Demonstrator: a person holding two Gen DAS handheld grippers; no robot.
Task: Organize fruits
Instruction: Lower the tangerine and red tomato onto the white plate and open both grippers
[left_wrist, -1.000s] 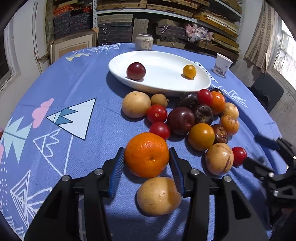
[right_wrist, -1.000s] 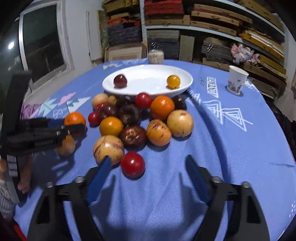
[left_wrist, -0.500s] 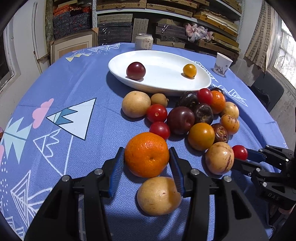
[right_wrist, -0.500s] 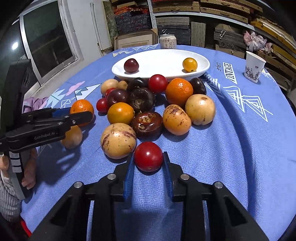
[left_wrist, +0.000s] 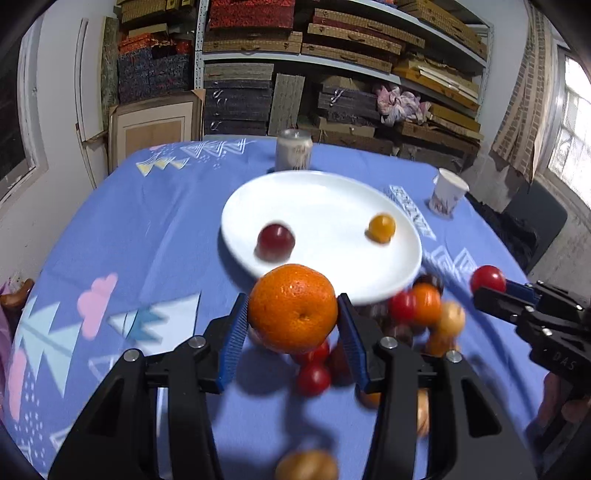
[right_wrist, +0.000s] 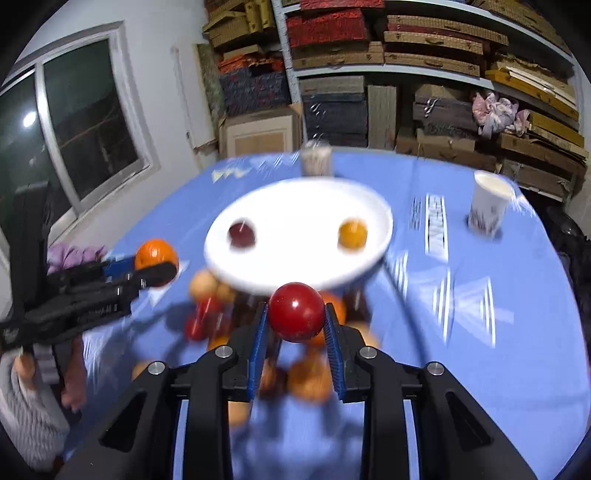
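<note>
My left gripper (left_wrist: 291, 314) is shut on a large orange (left_wrist: 292, 307) and holds it above the blue tablecloth. The same orange (right_wrist: 155, 258) shows at the left of the right wrist view. My right gripper (right_wrist: 295, 321) is shut on a small red tomato (right_wrist: 296, 312), also lifted; the tomato (left_wrist: 487, 278) appears at the right of the left wrist view. Beyond both lies a white oval plate (left_wrist: 325, 195) with a dark red fruit (left_wrist: 276, 240) and a small yellow-orange fruit (left_wrist: 382, 228) on it. A blurred heap of mixed fruits (left_wrist: 413, 317) sits below the grippers.
A tin can (left_wrist: 293, 154) stands behind the plate and a paper cup (left_wrist: 447, 195) to its right. A pale fruit (left_wrist: 306, 466) lies near the table's front edge. Shelves of stacked boxes fill the back wall. A hand in a grey sleeve (right_wrist: 26, 406) holds the left gripper.
The right gripper closed on the red tomato, then both grippers rose off the cloth with their fruits and tipped toward the plate. The fruit heap now lies lower in both views.
</note>
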